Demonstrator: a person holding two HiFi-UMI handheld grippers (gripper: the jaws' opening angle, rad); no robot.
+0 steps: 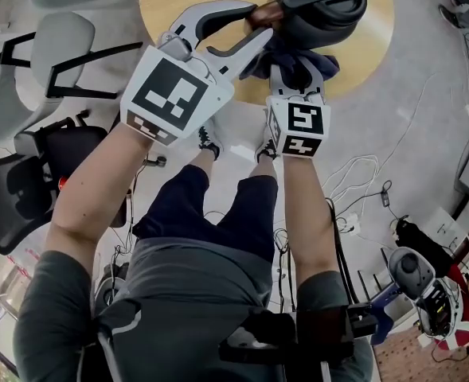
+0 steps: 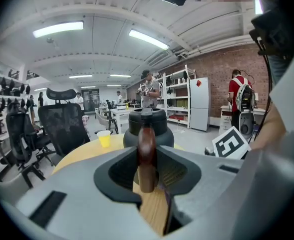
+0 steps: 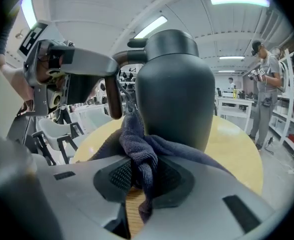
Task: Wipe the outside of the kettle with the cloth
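A dark grey kettle [image 1: 322, 6] stands on the round wooden table [image 1: 170, 6]. My left gripper [image 1: 256, 27] is shut on the kettle's brown wooden handle [image 2: 147, 151], which stands upright between the pads with the kettle body [image 2: 149, 126] just behind it. My right gripper [image 3: 142, 176] is shut on a bunched dark blue cloth [image 3: 139, 156]. The cloth [image 1: 294, 62] lies against the lower side of the kettle [image 3: 174, 94], on the side that faces me. It hides the right gripper's fingertips in the head view.
A yellow cup [image 2: 104, 139] stands on the table left of the kettle. Office chairs [image 1: 59, 62] are to the left of the table, and a black one [image 2: 62, 124] is behind it. Cables [image 1: 361, 173] lie on the floor. People stand by desks and shelves in the background.
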